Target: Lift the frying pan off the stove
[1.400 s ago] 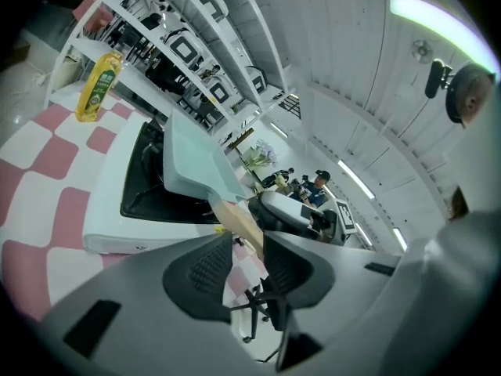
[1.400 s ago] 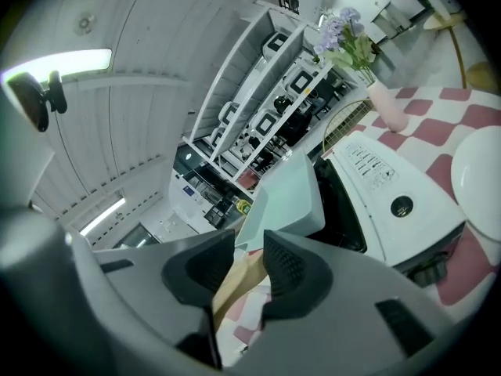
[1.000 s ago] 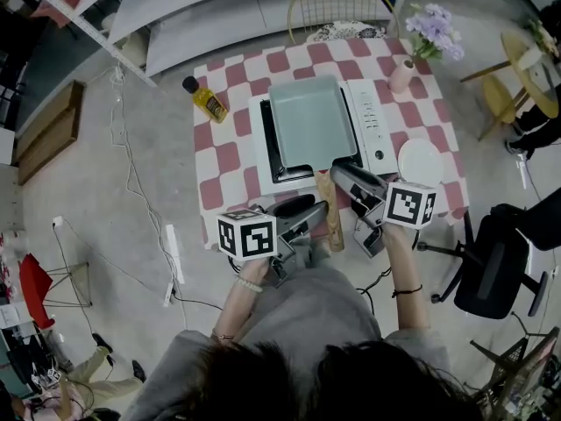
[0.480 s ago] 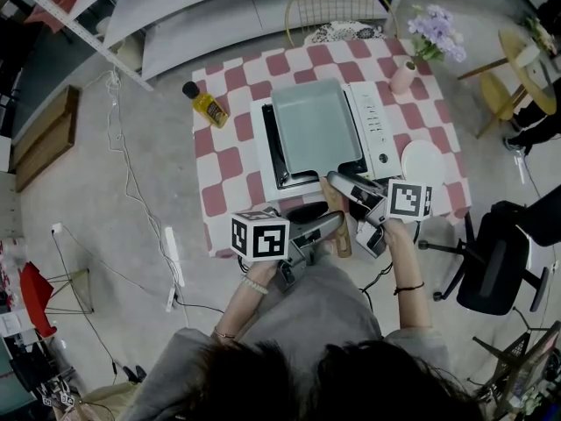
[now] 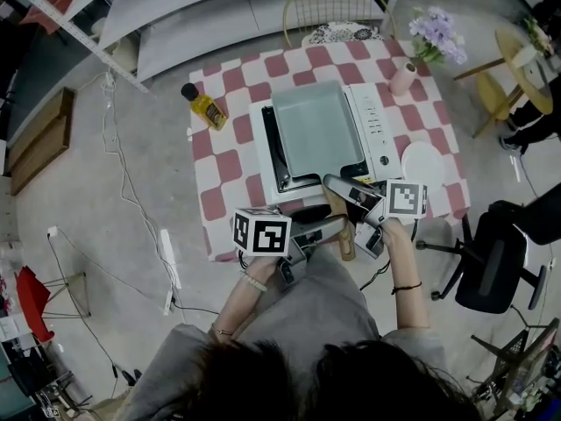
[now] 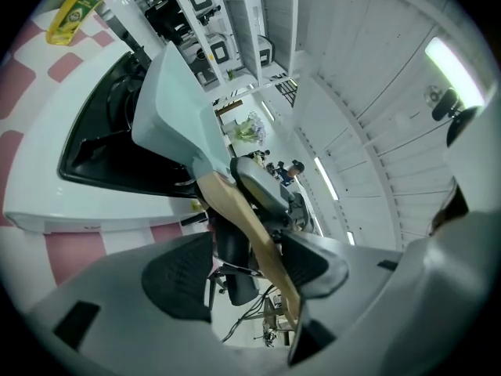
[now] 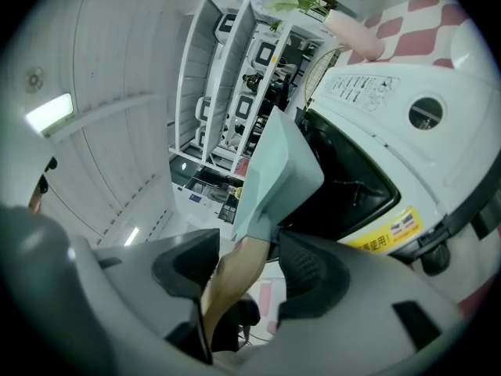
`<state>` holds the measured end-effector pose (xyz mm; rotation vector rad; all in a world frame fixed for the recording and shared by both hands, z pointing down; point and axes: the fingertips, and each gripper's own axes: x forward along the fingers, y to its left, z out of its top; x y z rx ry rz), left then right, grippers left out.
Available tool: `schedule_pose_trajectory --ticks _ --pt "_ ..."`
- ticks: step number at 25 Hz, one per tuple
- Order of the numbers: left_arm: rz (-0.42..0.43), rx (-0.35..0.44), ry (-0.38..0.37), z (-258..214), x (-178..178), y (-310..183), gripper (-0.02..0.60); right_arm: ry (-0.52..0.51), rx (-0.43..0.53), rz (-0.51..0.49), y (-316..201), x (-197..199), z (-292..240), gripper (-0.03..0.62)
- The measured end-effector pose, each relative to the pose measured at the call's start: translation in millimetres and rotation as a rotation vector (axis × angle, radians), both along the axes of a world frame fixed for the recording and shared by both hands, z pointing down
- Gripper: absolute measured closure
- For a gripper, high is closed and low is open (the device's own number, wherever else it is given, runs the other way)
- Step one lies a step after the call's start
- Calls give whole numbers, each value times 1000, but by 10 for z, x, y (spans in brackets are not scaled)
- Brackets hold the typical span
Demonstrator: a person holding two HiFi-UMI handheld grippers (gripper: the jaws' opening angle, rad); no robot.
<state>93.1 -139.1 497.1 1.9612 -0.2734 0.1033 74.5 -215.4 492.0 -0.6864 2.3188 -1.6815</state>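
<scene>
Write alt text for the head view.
Seen from above, a person holds the left tool and right tool around the wooden handle of a square frying pan on a white stove on a checkered table. Both tools' jaws are opening with the handle between them.

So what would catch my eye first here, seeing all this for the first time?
Probably the pale green square frying pan sitting on the white stove, in the middle of the red-and-white checked table. Next, at the near edge, the left gripper and right gripper, each topped by a marker cube, jaws opening with the pan's wooden handle between them.
</scene>
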Motion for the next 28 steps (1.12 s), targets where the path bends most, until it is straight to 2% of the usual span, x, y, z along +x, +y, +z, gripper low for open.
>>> schedule_pose_trajectory --ticks 4,13,23,28 --pt "26 -13 16 -6 24 24 313 21 -27 -19 16 2 62 355" --pt "43 -59 94 -88 225 91 314 -38 -52 -138 23 -89 28 356" --pt "77 -55 105 -92 323 138 319 -103 -71 -231 17 -136 47 381" --pt "79 -22 105 -133 349 152 400 -143 -85 -246 26 -135 46 388"
